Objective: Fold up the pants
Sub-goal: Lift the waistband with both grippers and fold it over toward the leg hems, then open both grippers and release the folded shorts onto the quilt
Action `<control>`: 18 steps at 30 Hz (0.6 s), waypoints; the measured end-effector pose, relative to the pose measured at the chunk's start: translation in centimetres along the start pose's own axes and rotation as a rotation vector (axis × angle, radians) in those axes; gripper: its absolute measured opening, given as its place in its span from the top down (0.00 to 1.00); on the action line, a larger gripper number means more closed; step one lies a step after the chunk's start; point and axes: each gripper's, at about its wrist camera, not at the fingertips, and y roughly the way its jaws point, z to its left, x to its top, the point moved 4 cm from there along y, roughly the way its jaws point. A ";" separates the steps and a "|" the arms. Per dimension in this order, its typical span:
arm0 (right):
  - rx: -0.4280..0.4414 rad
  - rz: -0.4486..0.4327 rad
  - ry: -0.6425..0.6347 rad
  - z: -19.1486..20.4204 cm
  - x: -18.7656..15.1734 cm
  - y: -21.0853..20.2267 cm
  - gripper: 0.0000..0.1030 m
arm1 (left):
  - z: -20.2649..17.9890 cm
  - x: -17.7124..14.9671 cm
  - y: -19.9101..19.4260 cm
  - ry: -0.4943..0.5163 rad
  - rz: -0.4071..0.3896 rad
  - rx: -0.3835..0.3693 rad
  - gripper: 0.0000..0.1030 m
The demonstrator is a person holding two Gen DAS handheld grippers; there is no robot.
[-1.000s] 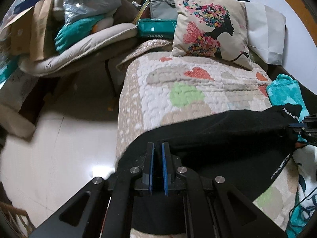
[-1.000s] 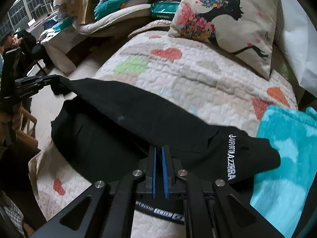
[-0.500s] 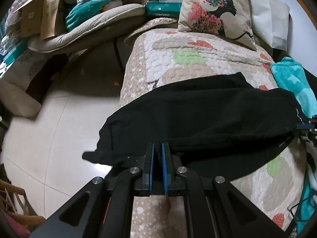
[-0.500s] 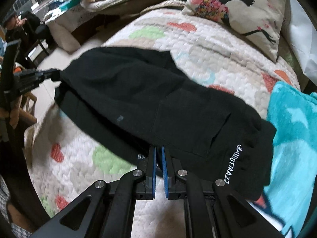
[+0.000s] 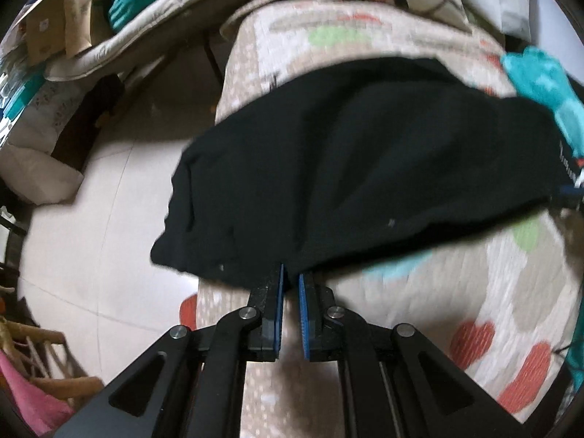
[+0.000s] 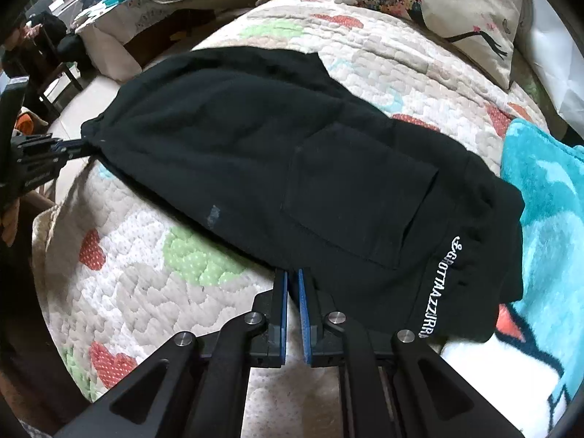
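The black pants (image 6: 292, 168) lie folded lengthwise across the heart-patterned quilt (image 6: 146, 255), white lettering on the waistband at the right end. In the left wrist view the pants (image 5: 365, 182) hang partly over the bed's left edge. My left gripper (image 5: 290, 277) is shut on the pants' near edge by the leg end; it also shows in the right wrist view (image 6: 78, 144). My right gripper (image 6: 293, 273) is shut on the near edge close to the waistband; it shows at the far right of the left wrist view (image 5: 569, 189).
A floral cushion (image 6: 438, 3) and a white pillow (image 6: 554, 65) sit at the head of the bed. A teal blanket (image 6: 547, 200) lies right of the pants. Piled bedding and boxes (image 5: 109, 18) stand beyond the pale floor (image 5: 91, 219) on the left.
Both grippers have drawn back toward the near side of the bed with the pants' edge, and the lifted fabric has come down flat on the quilt.
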 end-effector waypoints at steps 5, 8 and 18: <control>-0.008 0.020 -0.007 0.2 -0.7 0.3 0.89 | 0.7 -1.5 -0.6 -0.052 0.062 -0.006 0.91; -0.002 0.060 -0.010 0.6 -1.4 0.6 0.89 | 1.4 -1.8 -2.1 -0.113 0.051 -0.053 0.88; -0.005 0.003 -0.008 1.6 -1.6 -3.4 0.83 | 5.0 0.7 -5.6 -0.372 -0.036 -0.136 0.62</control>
